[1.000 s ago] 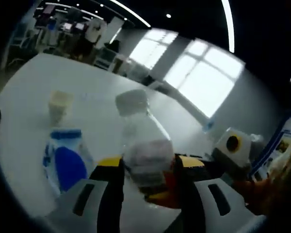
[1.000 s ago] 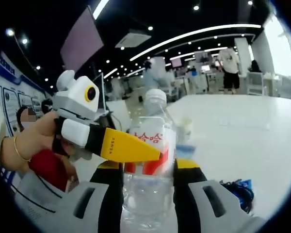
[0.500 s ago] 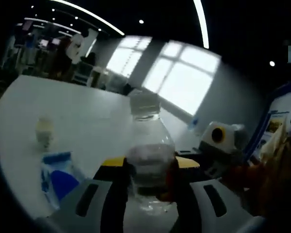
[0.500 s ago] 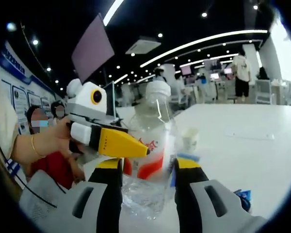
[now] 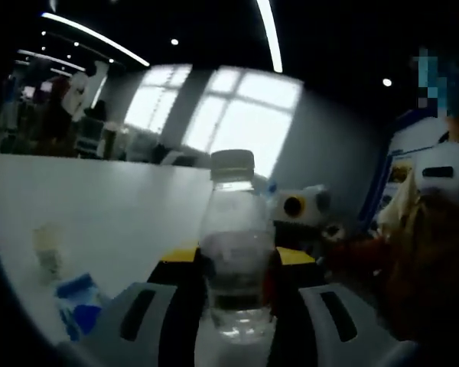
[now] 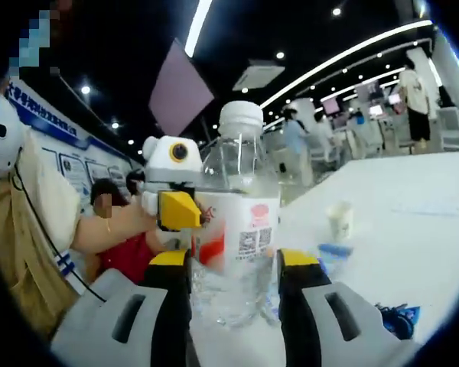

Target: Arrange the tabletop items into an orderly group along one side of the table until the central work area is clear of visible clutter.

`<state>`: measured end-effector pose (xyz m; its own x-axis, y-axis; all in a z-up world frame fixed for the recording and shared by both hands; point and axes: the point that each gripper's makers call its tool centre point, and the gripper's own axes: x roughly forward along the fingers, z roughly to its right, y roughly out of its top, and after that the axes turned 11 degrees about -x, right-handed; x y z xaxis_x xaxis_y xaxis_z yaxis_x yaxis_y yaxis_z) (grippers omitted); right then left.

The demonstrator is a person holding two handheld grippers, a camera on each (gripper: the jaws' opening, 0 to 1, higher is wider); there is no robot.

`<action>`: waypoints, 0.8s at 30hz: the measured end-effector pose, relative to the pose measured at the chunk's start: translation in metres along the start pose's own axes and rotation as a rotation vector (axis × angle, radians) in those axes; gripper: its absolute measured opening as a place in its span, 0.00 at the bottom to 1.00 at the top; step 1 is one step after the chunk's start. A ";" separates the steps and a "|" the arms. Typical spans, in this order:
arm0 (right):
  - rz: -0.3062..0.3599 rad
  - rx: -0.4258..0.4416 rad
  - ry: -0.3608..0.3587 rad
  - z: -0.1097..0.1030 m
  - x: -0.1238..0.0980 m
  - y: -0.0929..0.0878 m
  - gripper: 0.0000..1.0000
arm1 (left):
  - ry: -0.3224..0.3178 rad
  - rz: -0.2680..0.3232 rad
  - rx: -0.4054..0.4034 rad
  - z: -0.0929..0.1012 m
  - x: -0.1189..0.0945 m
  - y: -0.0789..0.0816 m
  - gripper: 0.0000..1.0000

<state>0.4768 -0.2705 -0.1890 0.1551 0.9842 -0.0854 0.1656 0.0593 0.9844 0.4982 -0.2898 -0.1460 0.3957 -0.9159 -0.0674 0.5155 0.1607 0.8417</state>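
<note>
A clear water bottle (image 5: pixel 236 252) with a white cap and a red and white label (image 6: pixel 241 229) stands upright between the jaws of both grippers. My left gripper (image 5: pixel 236 258) is shut on it low down. My right gripper (image 6: pixel 233 261) is shut on its lower body too. The left gripper (image 6: pixel 174 208) comes into the right gripper view from the left, its yellow jaw against the bottle, held by a hand (image 6: pixel 122 225). The right gripper's (image 5: pixel 302 206) white body shows just right of the bottle in the left gripper view, its jaws hidden behind the bottle.
On the white table (image 5: pixel 115 199) stand a small paper cup (image 5: pixel 47 245) (image 6: pixel 339 220) and a blue and white pouch (image 5: pixel 75 306) (image 6: pixel 330 256). A crumpled blue thing (image 6: pixel 398 321) lies near the right gripper. People and desks fill the far room.
Both views have tilted upward with the hands, and the bottle now stands straighter in them. The cup and pouch sit lower and smaller in the left gripper view. Both grips hold.
</note>
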 end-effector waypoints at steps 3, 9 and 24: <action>0.017 0.033 0.075 -0.012 0.000 0.001 0.53 | -0.066 0.008 0.003 0.014 0.001 0.005 0.33; 0.066 0.047 0.093 -0.020 0.000 0.007 0.43 | -0.120 -0.019 0.055 0.030 0.004 0.008 0.33; 0.119 0.000 0.051 -0.024 -0.003 0.014 0.39 | -0.108 -0.027 0.112 0.039 0.002 0.009 0.35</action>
<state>0.4548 -0.2689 -0.1707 0.1240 0.9915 0.0394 0.1490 -0.0579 0.9871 0.4740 -0.3045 -0.1179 0.2953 -0.9546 -0.0378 0.4348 0.0990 0.8950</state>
